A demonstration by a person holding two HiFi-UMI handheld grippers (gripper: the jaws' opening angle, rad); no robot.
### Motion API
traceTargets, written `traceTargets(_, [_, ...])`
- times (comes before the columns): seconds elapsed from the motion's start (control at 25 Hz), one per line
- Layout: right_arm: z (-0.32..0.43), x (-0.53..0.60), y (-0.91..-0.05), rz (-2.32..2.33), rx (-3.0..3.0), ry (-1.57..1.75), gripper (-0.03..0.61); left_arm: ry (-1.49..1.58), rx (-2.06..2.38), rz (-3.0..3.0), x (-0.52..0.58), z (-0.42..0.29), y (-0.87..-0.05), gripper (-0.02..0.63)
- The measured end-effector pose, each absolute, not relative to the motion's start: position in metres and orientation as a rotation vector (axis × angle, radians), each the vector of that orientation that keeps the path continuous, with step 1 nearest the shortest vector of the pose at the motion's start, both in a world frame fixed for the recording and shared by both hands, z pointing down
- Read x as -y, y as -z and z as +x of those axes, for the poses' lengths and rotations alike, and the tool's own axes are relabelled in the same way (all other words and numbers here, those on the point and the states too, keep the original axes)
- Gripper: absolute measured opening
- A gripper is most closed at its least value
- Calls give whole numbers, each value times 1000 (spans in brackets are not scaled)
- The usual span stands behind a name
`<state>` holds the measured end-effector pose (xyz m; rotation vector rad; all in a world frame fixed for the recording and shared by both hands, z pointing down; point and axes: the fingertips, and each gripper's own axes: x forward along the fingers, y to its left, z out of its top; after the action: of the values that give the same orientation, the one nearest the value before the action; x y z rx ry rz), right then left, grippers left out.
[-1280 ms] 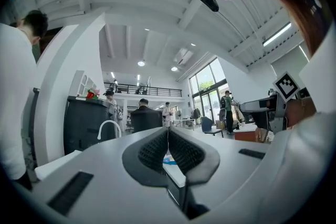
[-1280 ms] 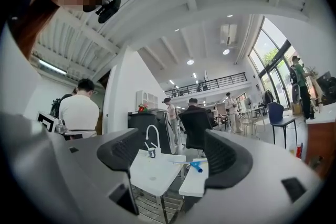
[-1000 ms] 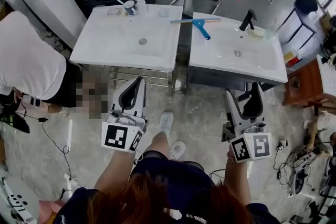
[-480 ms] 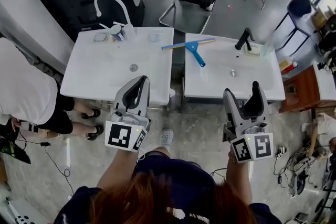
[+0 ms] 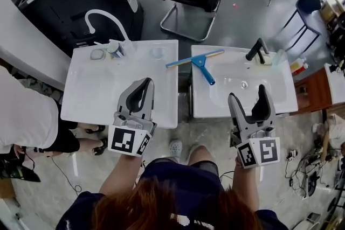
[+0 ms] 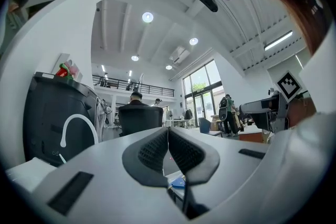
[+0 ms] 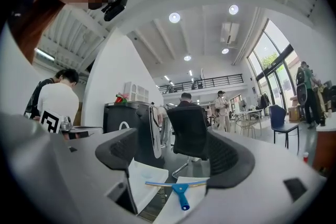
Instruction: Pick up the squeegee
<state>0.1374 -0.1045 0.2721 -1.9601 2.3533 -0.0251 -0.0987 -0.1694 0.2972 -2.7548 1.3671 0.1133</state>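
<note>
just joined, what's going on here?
A person stands over two white sinks with a gripper in each hand. The blue squeegee lies untouched, blade bridging both sinks, handle on the right sink. The right gripper is open and empty, facing it; the left gripper is shut on nothing.

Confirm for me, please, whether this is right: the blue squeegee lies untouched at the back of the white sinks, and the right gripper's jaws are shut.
Not quite: the jaws of the right gripper stand apart, not shut, with nothing between them, as the right gripper view shows. The blue squeegee does lie untouched at the back of the white sinks.
</note>
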Motion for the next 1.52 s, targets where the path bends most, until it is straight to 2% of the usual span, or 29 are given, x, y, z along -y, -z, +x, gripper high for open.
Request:
traceTargets(0.84, [239,296,-279,-1636,-2565,53,399,-101,-1730,-2546,297,-16,-312,21])
traceTargets(1.52, [188,356,-385,-1582,-2758,378,393,-25,-1725,-2641,340,-8,-354,21])
